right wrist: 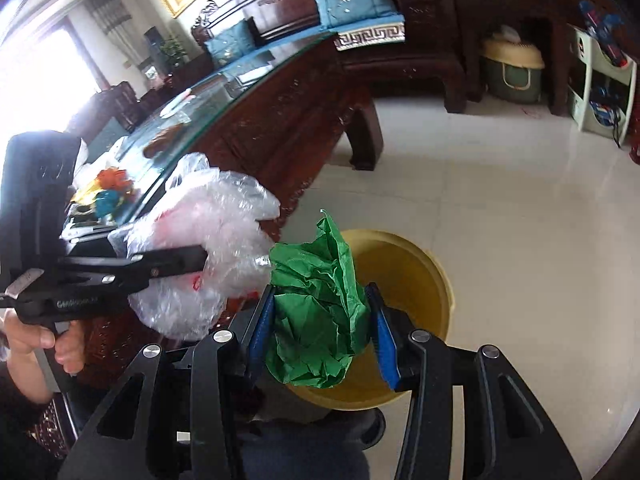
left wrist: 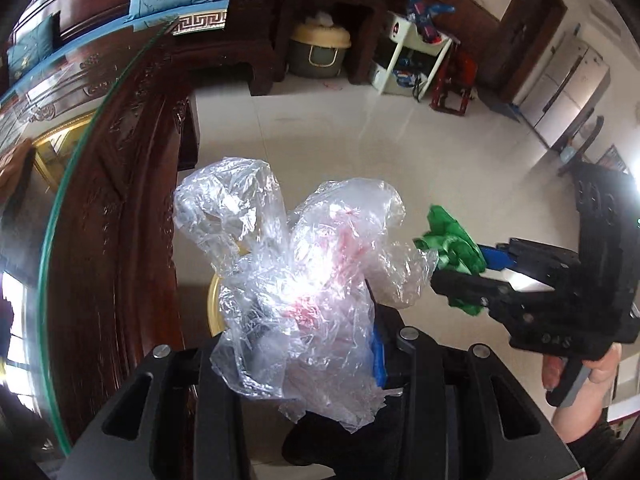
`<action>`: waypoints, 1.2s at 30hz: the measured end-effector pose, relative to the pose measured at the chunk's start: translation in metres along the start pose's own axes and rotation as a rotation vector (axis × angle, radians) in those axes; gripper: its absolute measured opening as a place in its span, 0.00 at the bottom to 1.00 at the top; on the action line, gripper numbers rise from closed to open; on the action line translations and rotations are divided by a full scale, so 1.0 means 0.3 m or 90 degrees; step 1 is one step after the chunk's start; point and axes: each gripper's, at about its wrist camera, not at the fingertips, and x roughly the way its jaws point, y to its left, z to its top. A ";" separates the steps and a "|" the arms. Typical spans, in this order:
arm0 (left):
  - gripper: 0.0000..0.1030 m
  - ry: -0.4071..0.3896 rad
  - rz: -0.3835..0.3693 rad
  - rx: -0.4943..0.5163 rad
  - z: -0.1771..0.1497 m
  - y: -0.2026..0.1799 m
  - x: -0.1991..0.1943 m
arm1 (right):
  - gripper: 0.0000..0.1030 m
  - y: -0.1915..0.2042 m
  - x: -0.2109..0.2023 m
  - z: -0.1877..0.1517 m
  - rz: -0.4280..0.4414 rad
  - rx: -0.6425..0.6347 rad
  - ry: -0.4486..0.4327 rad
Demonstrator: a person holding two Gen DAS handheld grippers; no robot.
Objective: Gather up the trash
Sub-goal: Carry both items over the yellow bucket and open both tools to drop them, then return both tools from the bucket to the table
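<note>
Gripping a crumpled clear plastic bag (left wrist: 304, 280), the left gripper (left wrist: 316, 344) has its fingers closed on the wad, which hangs in the air beside the glass-topped wooden table (left wrist: 120, 208). Just to its right, nearly touching the bag, the right gripper (right wrist: 320, 316) pinches a ball of green paper (right wrist: 320, 304) between its blue pads (right wrist: 384, 340), above the open yellow bin (right wrist: 412, 264) standing on the pale tiled floor (right wrist: 500, 200).

My left fingers (left wrist: 376, 364) pinch thin, glossy, crinkled clear plastic wrap (left wrist: 296, 280). My right fingers (right wrist: 384, 340) squeeze matt, creased green paper (right wrist: 316, 320). The carved wood table (right wrist: 280, 120) carries a smooth glass top.
</note>
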 end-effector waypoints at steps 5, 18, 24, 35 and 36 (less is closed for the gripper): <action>0.42 0.033 0.034 0.029 0.068 -0.017 0.105 | 0.43 -0.060 0.050 -0.009 -0.020 0.009 0.024; 0.76 0.041 0.018 0.030 0.127 0.017 0.161 | 0.43 -0.094 0.109 -0.017 -0.031 0.011 0.053; 0.76 0.022 0.016 0.027 0.120 0.035 0.107 | 0.43 -0.065 0.152 -0.010 -0.024 -0.001 0.069; 0.76 0.001 0.023 0.021 0.099 0.081 0.022 | 0.70 0.059 0.179 0.038 -0.046 -0.065 0.064; 0.76 -0.002 0.022 0.021 0.094 0.087 0.014 | 0.70 0.067 0.174 0.040 -0.047 -0.066 0.064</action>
